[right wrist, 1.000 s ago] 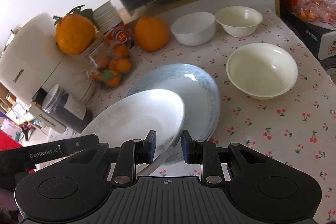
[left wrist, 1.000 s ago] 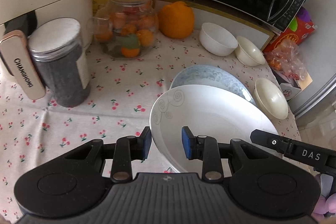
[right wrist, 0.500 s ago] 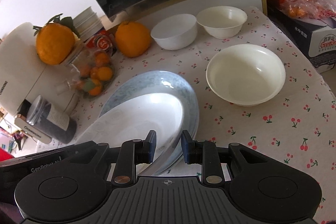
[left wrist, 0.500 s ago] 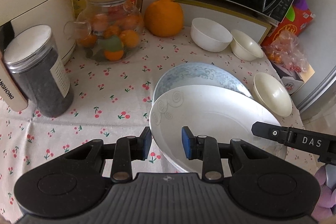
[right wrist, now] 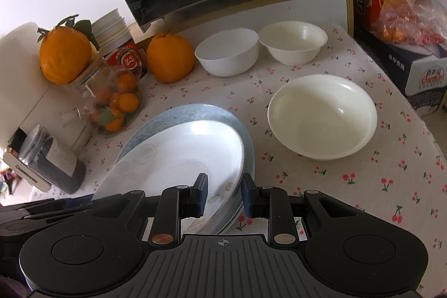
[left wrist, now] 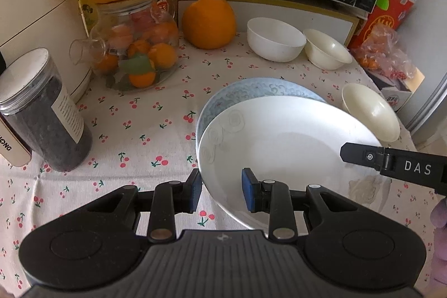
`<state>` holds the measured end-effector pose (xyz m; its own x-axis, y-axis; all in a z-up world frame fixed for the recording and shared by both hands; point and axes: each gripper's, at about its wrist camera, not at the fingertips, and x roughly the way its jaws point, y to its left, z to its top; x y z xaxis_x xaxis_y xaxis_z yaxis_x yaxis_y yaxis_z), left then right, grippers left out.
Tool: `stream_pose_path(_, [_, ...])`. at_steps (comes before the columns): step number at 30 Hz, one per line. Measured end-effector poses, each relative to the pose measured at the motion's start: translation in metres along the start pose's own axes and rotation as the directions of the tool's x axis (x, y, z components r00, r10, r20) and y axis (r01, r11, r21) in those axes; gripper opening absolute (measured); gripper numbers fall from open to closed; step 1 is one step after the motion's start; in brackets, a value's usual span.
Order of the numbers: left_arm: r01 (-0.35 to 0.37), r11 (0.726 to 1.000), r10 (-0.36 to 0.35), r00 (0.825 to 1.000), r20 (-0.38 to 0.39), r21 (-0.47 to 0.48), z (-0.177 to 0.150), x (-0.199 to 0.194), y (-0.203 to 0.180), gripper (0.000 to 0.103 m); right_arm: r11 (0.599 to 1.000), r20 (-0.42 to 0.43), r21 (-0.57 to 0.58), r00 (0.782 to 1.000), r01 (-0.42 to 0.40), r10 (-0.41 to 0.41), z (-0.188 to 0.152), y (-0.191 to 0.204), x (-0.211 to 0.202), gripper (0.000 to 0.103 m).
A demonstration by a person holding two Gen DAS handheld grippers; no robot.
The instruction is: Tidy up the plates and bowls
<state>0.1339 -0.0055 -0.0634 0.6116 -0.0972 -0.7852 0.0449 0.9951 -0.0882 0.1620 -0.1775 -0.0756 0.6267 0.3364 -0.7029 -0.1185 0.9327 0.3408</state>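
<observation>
The white plate (left wrist: 282,147) is seen sitting partly on top of the blue patterned plate (left wrist: 251,88), near the middle of the tabletop (left wrist: 139,130), and it's straddled at its near rim from two sides. The left gripper (left wrist: 220,190) is placed at the plate's left-near edge, the right gripper (right wrist: 222,194) at the opposite rim. On both, a gap is visible between each pad and the rim, so neither looks clamped; the plate is probably loose, though actual contact can't be confirmed.

What the next move seems to hinge on: the white plate is offset toward the near edge, not centred on the blue one, so it'd have to be nudged toward the far edge to nest.

Three bowls are left unstacked: a big cream bowl (right wrist: 321,119) toward the right edge, a white bowl (right wrist: 227,55) and a small cream bowl (right wrist: 293,45) at the far edge. Whether the white plate is fully resting or tilted is hard to tell; its near rim is hidden by the gripper bodies.
</observation>
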Motion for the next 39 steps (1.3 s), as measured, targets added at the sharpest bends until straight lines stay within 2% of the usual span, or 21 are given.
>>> stream_pose_path(11, [-0.032,0.999,0.032,0.999,0.009,0.039,-0.002,0.003,-0.007,0.028,0.989,0.021,-0.123,0.997,0.077,-0.075,-0.005,0.012,0.004,0.026])
stream_pose_path(24, [-0.055,0.998,0.054,0.998,0.016,0.042,-0.002,0.006,-0.009,0.028,0.991,0.014,-0.096,0.996,0.092,-0.091,-0.005,0.009,0.013,0.026])
stream_pose_path(34, [-0.103,0.993,0.103,0.995,0.009,0.051,-0.002,0.012,-0.012,0.026,0.977,0.024,-0.158,0.99,0.144,-0.142,-0.007,0.018,0.018,0.026])
stream_pose_path(39, [-0.105,0.994,0.105,0.994,0.007,0.037,-0.001,0.013,-0.012,0.026,0.974,0.023,-0.162,0.988,0.156,-0.154,-0.006,0.02,0.019,0.026])
